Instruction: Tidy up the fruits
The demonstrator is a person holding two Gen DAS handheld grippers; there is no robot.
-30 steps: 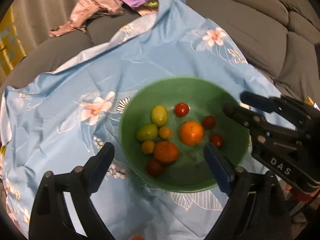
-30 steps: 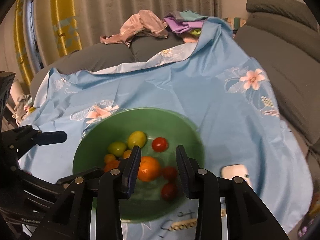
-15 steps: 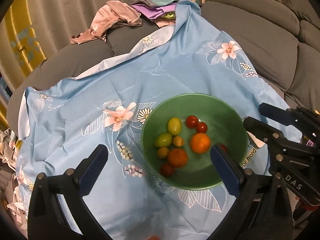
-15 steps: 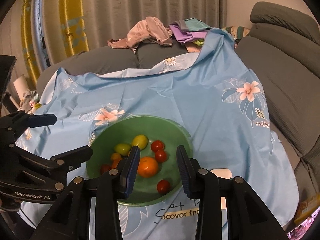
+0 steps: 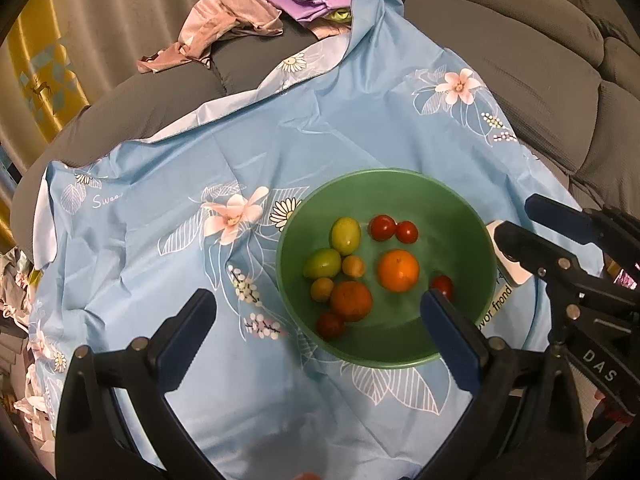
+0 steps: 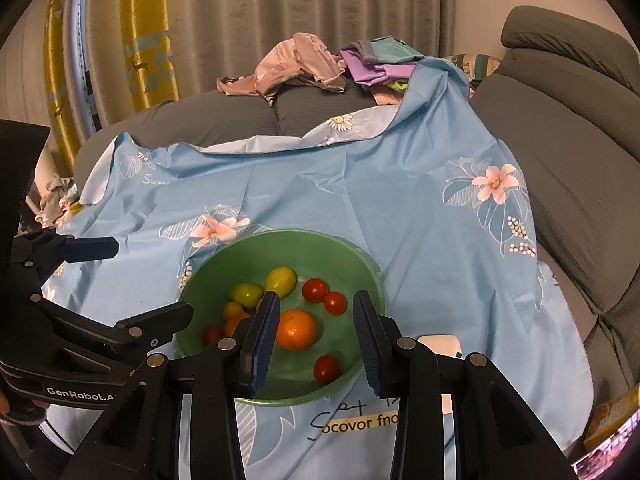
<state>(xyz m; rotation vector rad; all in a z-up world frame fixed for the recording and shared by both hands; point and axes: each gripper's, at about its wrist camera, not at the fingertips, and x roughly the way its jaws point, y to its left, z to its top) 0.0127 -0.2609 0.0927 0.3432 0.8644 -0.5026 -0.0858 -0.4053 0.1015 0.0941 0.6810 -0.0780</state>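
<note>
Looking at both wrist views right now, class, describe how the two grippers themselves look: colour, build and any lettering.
Both are black plastic clamps with silver rivets and dark blue ribbed pads. The left gripper carries white "GenRobot.A" lettering, seen in the right wrist view. The right gripper shows white "DAS" lettering in the left wrist view. No cables or sleeves show.

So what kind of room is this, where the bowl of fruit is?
Probably a living room at home. A big grey sofa wraps around, curtains hang behind it, and loose clothes lie piled on the cushions. The green bowl sits on a blue flowered cloth.
</note>
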